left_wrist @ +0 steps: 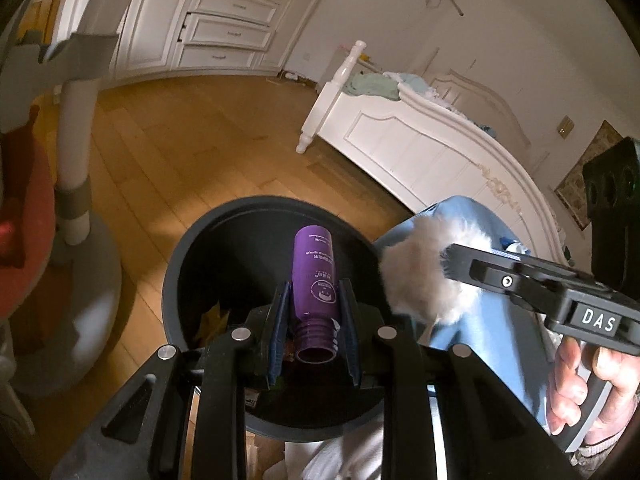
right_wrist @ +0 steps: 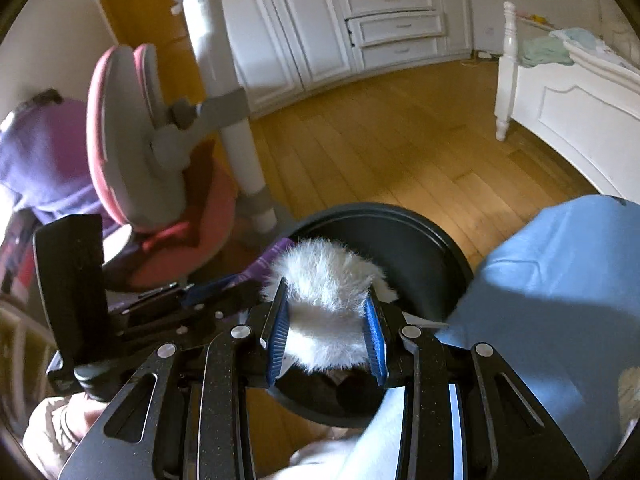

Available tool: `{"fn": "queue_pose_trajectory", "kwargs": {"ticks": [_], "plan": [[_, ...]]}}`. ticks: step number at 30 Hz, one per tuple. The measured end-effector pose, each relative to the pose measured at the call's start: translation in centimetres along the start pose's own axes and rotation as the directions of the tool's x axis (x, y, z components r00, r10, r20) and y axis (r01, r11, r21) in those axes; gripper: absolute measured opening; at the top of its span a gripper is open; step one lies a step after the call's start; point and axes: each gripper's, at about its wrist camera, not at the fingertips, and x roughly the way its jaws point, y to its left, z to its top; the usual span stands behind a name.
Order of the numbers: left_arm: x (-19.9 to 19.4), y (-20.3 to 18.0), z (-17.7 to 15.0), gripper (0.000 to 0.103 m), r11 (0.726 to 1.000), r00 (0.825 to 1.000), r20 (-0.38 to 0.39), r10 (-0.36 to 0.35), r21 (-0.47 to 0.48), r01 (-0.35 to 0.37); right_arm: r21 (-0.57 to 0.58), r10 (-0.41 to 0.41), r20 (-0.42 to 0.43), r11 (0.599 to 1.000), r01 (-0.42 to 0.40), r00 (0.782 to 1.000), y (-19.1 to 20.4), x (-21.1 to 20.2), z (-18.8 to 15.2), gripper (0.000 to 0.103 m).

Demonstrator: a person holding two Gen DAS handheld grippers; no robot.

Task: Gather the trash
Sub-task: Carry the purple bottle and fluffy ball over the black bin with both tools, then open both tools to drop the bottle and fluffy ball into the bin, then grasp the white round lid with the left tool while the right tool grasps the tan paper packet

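- Purple bottle [left_wrist: 311,276]: capless, open neck toward me, clamped in my left claw [left_wrist: 313,334] above the dark round bin [left_wrist: 176,264].
- White fluffy tuft [right_wrist: 326,312]: pinched in my right claw [right_wrist: 328,340] over the bin.

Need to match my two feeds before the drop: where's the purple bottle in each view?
Left wrist: purple bottle at lower centre, clamped in the left gripper, above the bin.
Right wrist: only a purple sliver left of centre, beside the white fluff.
Shared landmark: the round dark bin.

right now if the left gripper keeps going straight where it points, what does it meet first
Most likely the inside of the dark bin: the purple bottle held in the left gripper points into its opening. Depth is unclear.
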Motion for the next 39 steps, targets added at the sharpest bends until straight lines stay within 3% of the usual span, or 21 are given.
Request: {"fn": "queue_pose_trajectory", "kwargs": {"ticks": [3, 10, 14, 16, 18, 23, 28, 34, 39], "plan": [[0.5, 0.0, -0.2, 0.025, 1.000, 1.000, -0.013, 0.003, 0.000, -0.003, 0.001, -0.013, -0.017, 1.000, 0.013, 1.000, -0.3, 0.7, -0.2, 0.035], [1.2, -0.4, -0.2, 0.028, 0.999, 0.998, -0.046, 0.038, 0.017, -0.037, 0.026, -0.011, 0.001, 1.000, 0.011, 1.000, -1.5, 0.6, -0.5, 0.059], [0.8, -1.1, -0.1, 0.029, 0.999, 0.998, -0.049, 0.038, 0.022, -0.037, 0.066, 0.010, 0.048, 0.998, -0.013, 0.999, -2.8, -1.4, -1.4, 0.059], [0.6, -1.6, 0.0, 0.038, 0.999, 0.998, -0.052, 0.034, 0.031, -0.033, 0.096, 0.023, 0.079, 0.995, -0.031, 0.997, -3.6, -2.8, -2.1, 0.059], [0.1, -3.0, 0.2, 0.060, 0.998, 0.998, -0.039, 0.040, 0.052, -0.038, 0.123, 0.026, 0.115, 0.992, -0.040, 0.993, -4.4, -4.6, -3.0, 0.059], [-0.4, -8.3, 0.8, 0.072, 0.990, 1.000, -0.023, -0.013, 0.140, 0.016, 0.200, -0.001, 0.214, 0.979, -0.043, 0.977, -7.8, -9.8, -6.0, 0.064], [0.5, -15.4, 0.8, 0.078, 0.961, 0.994, -0.052, -0.099, 0.254, 0.109, 0.301, -0.095, 0.302, 0.954, -0.001, 0.949, -13.2, -16.2, -10.3, 0.065], [4.1, -23.2, -0.3, 0.078, 0.915, 0.974, -0.142, -0.173, 0.344, 0.213, 0.436, -0.226, 0.337, 0.898, 0.062, 0.914, -20.1, -22.2, -16.0, 0.065], [8.3, -28.0, -0.5, 0.078, 0.883, 0.958, -0.212, -0.191, 0.388, 0.262, 0.503, -0.319, 0.306, 0.854, 0.132, 0.897, -25.6, -25.3, -20.4, 0.064]]}}
